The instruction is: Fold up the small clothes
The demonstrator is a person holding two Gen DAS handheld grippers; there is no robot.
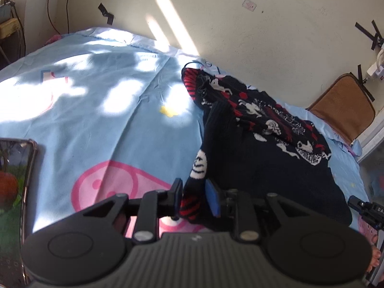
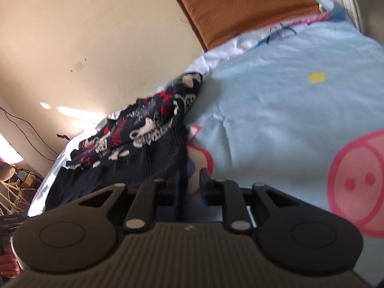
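A black knit sweater (image 1: pixel 264 148) with red and white patterns lies crumpled on a light blue bedsheet (image 1: pixel 108 110). My left gripper (image 1: pixel 195 193) is shut on its red-striped sleeve cuff (image 1: pixel 192 204), which fills the gap between the pads. In the right wrist view the same sweater (image 2: pixel 134 158) spreads to the left over the sheet (image 2: pixel 276 110). My right gripper (image 2: pixel 191 180) sits at the sweater's right edge. The fabric edge runs along its left finger (image 2: pixel 178 184), and bare sheet shows in the narrow gap, so it stands open.
A phone (image 1: pixel 14 192) lies on the bed at the left. A brown cushion (image 1: pixel 343 110) (image 2: pixel 240 7) leans against the cream wall at the bed's far end. Cables and plugs hang by the wall. Part of the other hand-held tool (image 1: pixel 364 210) shows at the right edge.
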